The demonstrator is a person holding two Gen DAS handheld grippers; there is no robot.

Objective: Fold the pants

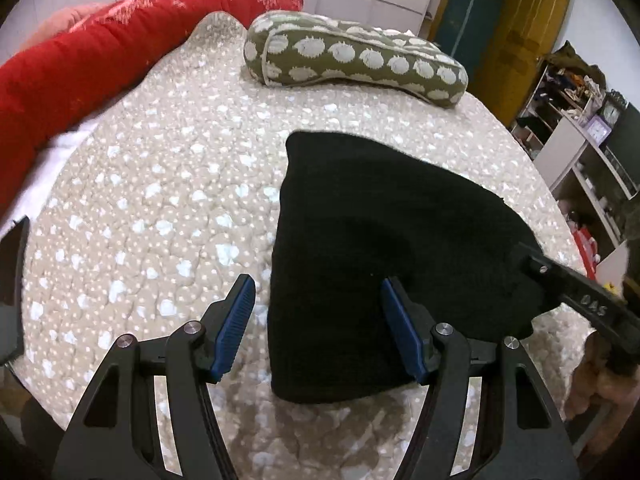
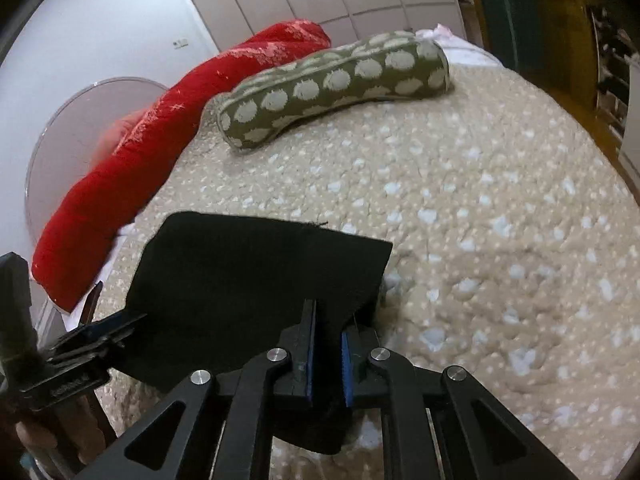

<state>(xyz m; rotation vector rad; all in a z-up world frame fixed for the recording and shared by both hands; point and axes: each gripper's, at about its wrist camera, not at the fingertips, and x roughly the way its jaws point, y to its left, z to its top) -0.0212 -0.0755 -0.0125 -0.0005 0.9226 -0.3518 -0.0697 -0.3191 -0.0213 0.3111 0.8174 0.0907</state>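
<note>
Pants [image 1: 360, 240]: black, already folded small, on the bed [image 1: 160, 200], near edge.
Right gripper [image 2: 326, 344]: jaws pinching the near right corner.
Left gripper [image 1: 318, 328]: jaws spread over the near left edge; clamp there before lifting, keeping both corners level.

Black pants [image 1: 384, 240] looking like matt, finely ribbed knit cloth. Beige bedspread [image 1: 160, 200] showing quilted, puckered fabric with pale flecks. Far bolster pillow [image 1: 360, 60] wearing olive woven cloth. Far-left red blanket [image 1: 100, 60] appearing soft, fuzzy. Gripper fingers [image 1: 236, 328] showing matt black plastic, ridged blue pads, shiny metal pins.
</note>
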